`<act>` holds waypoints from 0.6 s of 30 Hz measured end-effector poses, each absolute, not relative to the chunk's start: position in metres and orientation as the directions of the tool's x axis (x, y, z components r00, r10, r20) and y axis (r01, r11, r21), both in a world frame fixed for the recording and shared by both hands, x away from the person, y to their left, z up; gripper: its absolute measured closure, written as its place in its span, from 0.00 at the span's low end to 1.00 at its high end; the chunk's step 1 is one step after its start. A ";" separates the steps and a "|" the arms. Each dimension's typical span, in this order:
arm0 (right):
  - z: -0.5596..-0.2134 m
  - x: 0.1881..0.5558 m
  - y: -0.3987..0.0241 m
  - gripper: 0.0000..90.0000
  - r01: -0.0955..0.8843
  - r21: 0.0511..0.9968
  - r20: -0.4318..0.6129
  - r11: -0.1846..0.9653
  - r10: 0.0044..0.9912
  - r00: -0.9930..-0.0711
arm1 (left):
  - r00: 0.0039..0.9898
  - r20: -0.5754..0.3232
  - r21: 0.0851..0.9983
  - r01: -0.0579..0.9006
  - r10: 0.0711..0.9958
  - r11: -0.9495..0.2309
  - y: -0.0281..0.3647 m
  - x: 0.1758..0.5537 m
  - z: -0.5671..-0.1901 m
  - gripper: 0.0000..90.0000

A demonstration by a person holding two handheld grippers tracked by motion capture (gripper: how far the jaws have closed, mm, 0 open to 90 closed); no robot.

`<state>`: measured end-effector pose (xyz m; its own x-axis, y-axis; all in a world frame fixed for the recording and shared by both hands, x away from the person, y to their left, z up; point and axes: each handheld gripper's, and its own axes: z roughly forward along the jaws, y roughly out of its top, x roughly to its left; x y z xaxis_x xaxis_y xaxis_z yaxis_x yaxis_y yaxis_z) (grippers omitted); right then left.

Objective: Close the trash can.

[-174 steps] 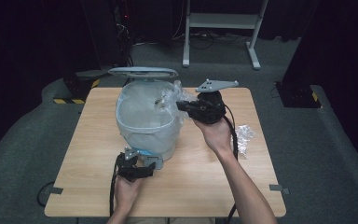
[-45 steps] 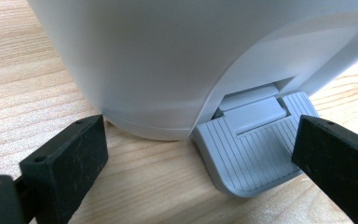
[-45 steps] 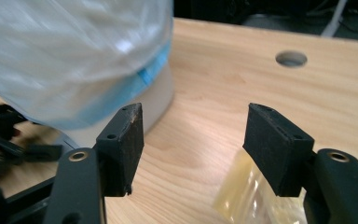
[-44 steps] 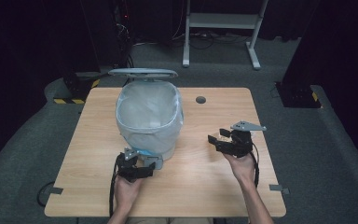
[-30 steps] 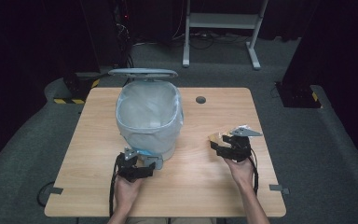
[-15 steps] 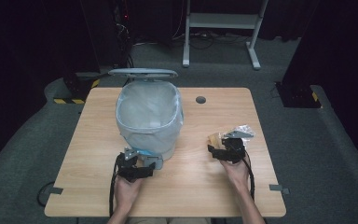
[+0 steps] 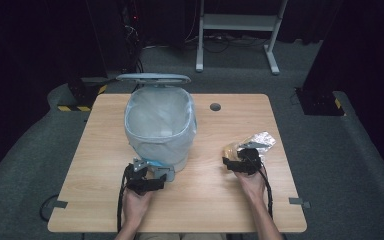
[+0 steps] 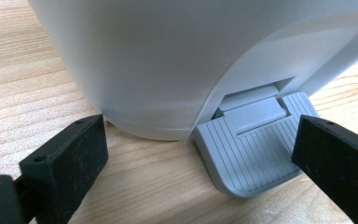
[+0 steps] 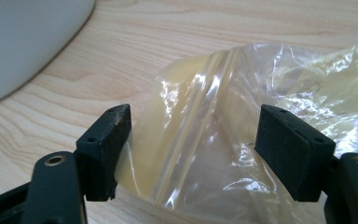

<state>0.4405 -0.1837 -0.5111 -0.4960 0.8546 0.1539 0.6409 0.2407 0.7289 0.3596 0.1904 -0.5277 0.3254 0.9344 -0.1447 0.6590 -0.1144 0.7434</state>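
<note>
Right gripper view: our right gripper (image 9: pixel 193 154) has just been spreading its jaws, now unclenched astride the crumpled yellowish clear plastic bag (image 9: pixel 242 121), pads not pressing. The bag lies on the light wooden table (image 7: pixel 205 200), right of the white lined pedal bin (image 7: pixel 160 125). We judge: pre-grasp; next, clench and lift. Left gripper (image 8: pixel 200 158), released, straddles the grey ribbed pedal (image 8: pixel 256 154). Table's right edge near; path binward clear.

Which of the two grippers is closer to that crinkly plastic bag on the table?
Right. The right gripper has its open jaws on either side of the plastic bag; the left gripper sits across the table at the bin's pedal.
</note>
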 end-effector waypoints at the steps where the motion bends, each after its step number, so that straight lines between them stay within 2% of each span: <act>1: -0.513 0.440 -0.183 0.31 0.642 0.725 0.145 0.250 0.856 -0.497 | 0.326 -0.145 0.743 0.659 0.934 -0.115 0.190 0.360 -0.528 0.04; 9: -0.521 0.438 -0.184 0.36 0.639 0.728 0.129 0.250 0.865 -0.485 | 0.323 -0.147 0.745 0.658 0.935 -0.111 0.191 0.360 -0.528 0.04; 12: -0.521 0.436 -0.180 0.40 0.630 0.723 0.080 0.285 0.871 -0.485 | 0.323 -0.146 0.745 0.658 0.935 -0.111 0.191 0.360 -0.528 0.04; 18: -0.521 0.432 -0.174 0.53 0.609 0.717 -0.014 0.339 0.881 -0.473 | 0.323 -0.147 0.745 0.658 0.935 -0.110 0.191 0.360 -0.528 0.04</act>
